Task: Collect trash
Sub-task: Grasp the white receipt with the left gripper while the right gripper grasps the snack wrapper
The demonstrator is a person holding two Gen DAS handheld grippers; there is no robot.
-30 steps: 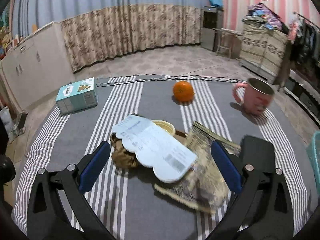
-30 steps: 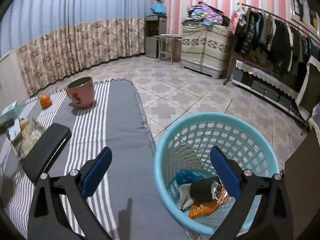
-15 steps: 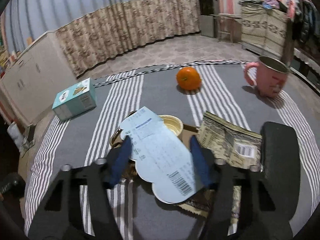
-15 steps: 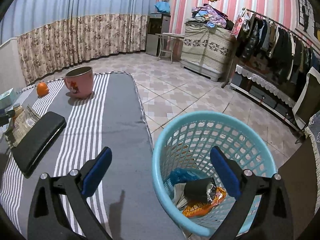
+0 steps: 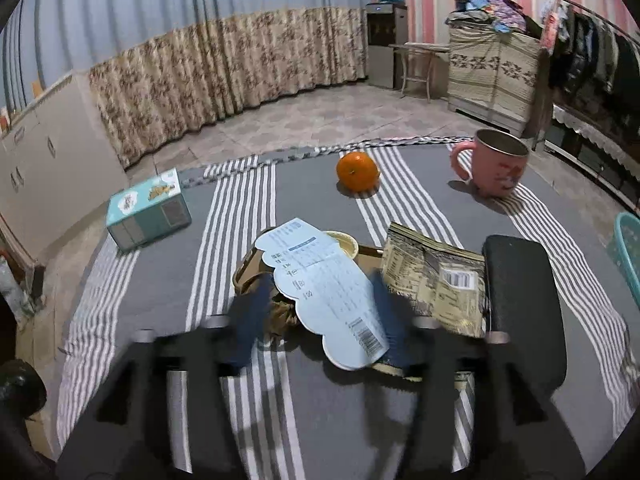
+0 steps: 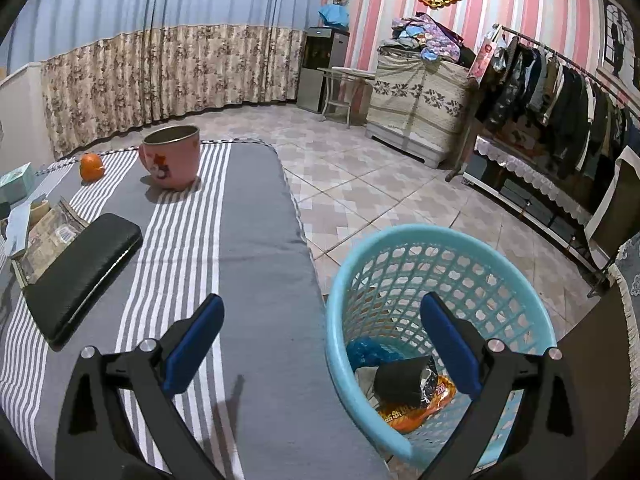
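Observation:
A light-blue printed wrapper (image 5: pixel 324 280) lies on top of a pile with crumpled brown paper (image 5: pixel 280 312), a small cream cup (image 5: pixel 344 240) and a beige snack packet (image 5: pixel 432 276). My left gripper (image 5: pixel 320 284) straddles the wrapper. Its blurred jaws are opening, with the wrapper and brown paper between them and still resting on the pile. My right gripper (image 6: pixel 322 300) stands open and empty over the table edge and the rim of the light-blue basket (image 6: pixel 400 240). In the basket lie a black packet (image 6: pixel 404 380), an orange wrapper (image 6: pixel 416 408) and a blue bag (image 6: pixel 368 352).
A black case (image 5: pixel 520 300) lies right of the pile. Farther back on the striped cloth (image 5: pixel 240 220) are an orange (image 5: pixel 357 171), a pink mug (image 5: pixel 496 164) and a teal box (image 5: pixel 148 212). The basket's rim (image 5: pixel 628 248) shows at the right edge. Tiled floor lies beyond.
My left gripper's jaws went from wide apart to close in around the light-blue wrapper, and they are now blurred. The right gripper stayed open, with its view shifted slightly.

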